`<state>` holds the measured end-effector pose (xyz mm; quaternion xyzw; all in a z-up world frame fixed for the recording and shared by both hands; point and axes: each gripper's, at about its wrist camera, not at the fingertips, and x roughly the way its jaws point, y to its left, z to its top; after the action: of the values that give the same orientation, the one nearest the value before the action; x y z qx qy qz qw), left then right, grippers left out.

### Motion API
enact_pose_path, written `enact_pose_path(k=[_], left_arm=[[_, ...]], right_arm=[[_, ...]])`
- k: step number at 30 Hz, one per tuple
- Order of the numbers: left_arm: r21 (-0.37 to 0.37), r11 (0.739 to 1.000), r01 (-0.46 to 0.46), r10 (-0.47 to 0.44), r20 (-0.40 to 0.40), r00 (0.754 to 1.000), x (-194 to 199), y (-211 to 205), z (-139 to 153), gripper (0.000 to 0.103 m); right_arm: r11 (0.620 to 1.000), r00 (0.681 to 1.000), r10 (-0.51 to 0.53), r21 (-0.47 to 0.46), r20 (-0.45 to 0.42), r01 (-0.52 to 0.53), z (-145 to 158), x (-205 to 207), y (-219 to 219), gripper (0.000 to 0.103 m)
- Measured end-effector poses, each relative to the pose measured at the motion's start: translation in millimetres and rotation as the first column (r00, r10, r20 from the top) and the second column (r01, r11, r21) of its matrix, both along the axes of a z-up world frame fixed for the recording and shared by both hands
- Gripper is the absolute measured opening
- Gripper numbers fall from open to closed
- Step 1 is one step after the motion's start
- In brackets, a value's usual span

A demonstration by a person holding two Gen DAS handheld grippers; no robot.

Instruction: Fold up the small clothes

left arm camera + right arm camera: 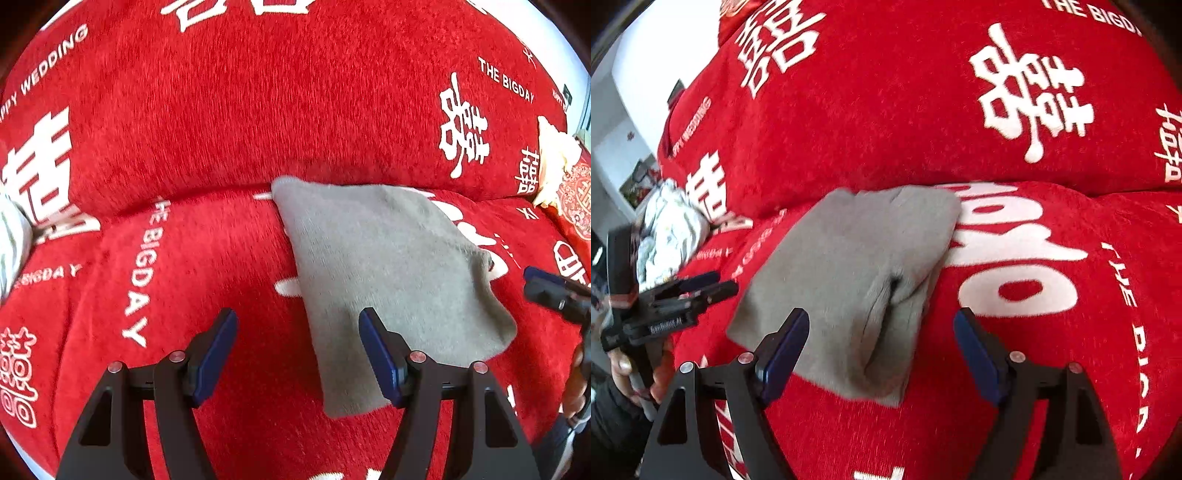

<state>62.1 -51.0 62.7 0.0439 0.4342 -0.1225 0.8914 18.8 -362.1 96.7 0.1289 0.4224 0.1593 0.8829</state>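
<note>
The grey garment (388, 280) lay folded flat on the red sofa seat (207, 266), its far edge against the back cushion (258, 110). In the right wrist view a doubled layer and a lengthwise crease showed, so at least one fold appeared complete. The left tongs (298, 350) stood spread and empty, with the garment's near corner just ahead of the right-hand finger. The right tongs (881, 350) were likewise spread and empty, the garment's near edge lying between and ahead of the fingers. A pale crumpled bundle (670, 229) lay beyond the left tongs, seemingly unfolded. Judged: this garment nearly finished; further items probably remained.
</note>
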Motion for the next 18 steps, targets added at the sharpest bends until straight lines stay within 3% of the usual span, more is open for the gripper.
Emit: enact_pose_path(k=[4, 8, 11, 14, 18], left_arm=[[0.007, 1.0, 0.0, 0.0, -0.003, 1.0, 16.8, -9.8, 1.0, 0.069], [-0.125, 0.992, -0.011, -0.009, -0.157, 0.987, 52.5, -10.7, -14.1, 0.069], [-0.204, 0.979, -0.006, -0.049, -0.264, 0.963, 74.9, -12.9, -32.0, 0.069], [-0.276, 0.96, -0.047, -0.057, -0.355, 0.933, 94.9, -10.5, -53.6, 0.069], [-0.428, 0.893, -0.141, -0.091, -0.478, 0.873, 119.6, -1.8, -81.6, 0.07]], right_arm=[[1.0, 1.0, -0.004, -0.006, 0.015, 0.004, 6.0, 20.2, 8.1, 0.084], [0.996, 0.994, -0.067, -0.066, -0.083, 0.062, -16.8, 55.8, 10.9, 0.084], [0.995, 0.984, -0.101, -0.033, -0.146, 0.098, -35.6, 75.3, 0.9, 0.084], [0.99, 0.97, -0.101, 0.077, -0.22, 0.121, -56.5, 91.9, -9.1, 0.084], [0.972, 0.956, -0.077, 0.192, -0.284, 0.135, -79.7, 110.5, -6.0, 0.085]])
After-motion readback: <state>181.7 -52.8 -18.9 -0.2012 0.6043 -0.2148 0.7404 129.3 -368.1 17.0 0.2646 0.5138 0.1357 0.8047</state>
